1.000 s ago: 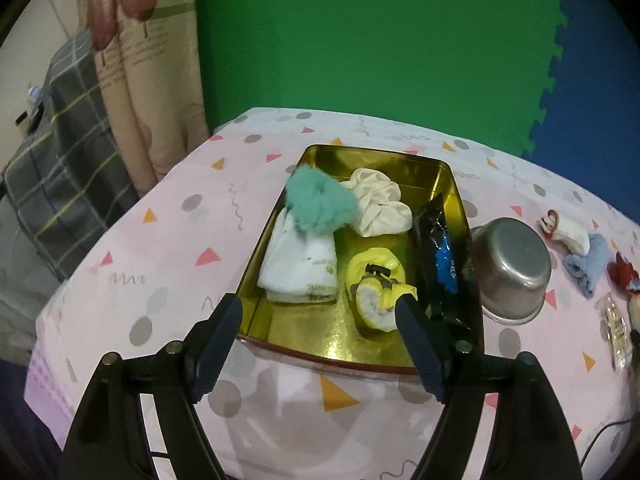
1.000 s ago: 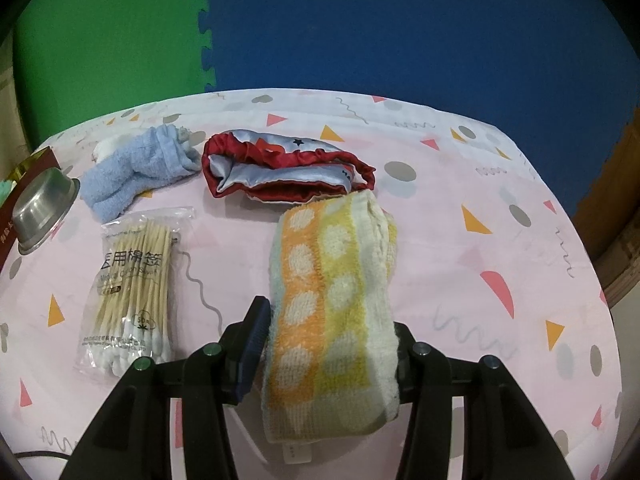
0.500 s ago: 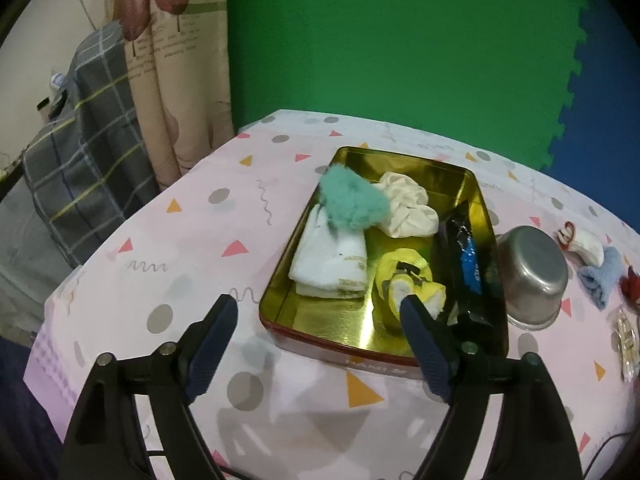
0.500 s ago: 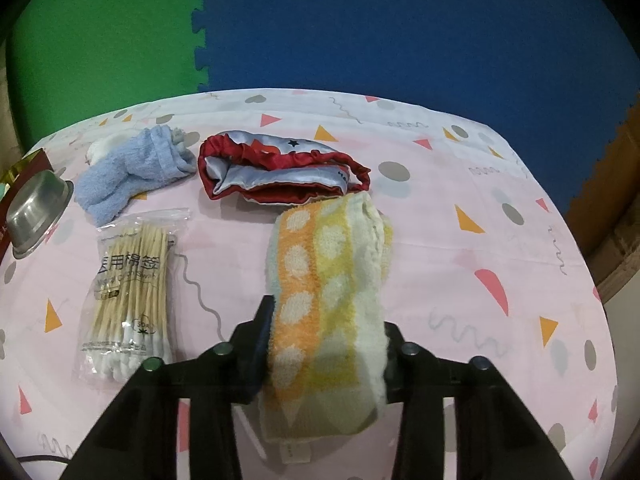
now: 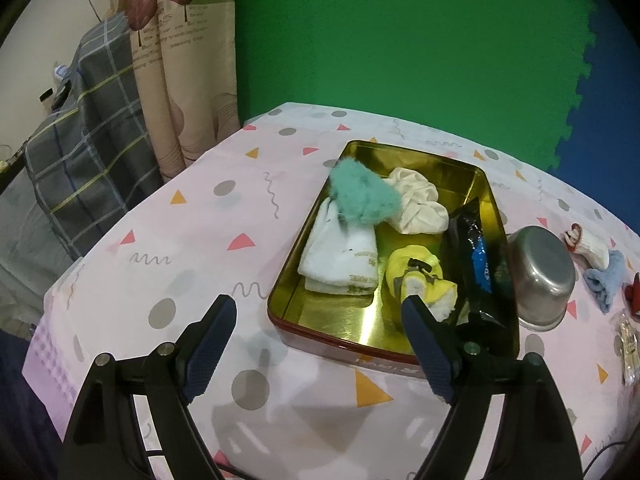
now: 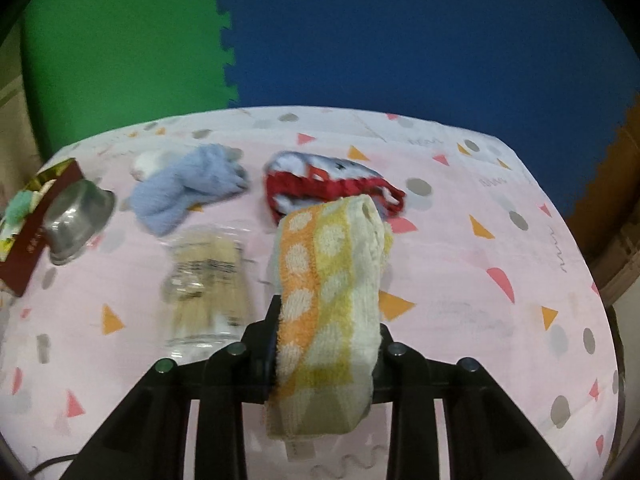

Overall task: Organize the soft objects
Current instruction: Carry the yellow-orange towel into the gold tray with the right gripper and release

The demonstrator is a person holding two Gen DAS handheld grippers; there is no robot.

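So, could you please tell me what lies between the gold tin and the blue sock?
A steel bowl lies between the gold tin and the blue sock, in the right wrist view.

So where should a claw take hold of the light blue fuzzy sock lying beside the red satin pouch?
Grip the light blue fuzzy sock across its narrower middle, coming from above. It lies flat and limp on the pink patterned tablecloth, long axis slanting, so pinching across the width gathers the fabric. Its left side is nearer the steel bowl.

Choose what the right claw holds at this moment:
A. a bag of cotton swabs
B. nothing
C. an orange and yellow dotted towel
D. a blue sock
C: the right claw is shut on the orange and yellow dotted towel, which sticks out forward between its fingers.
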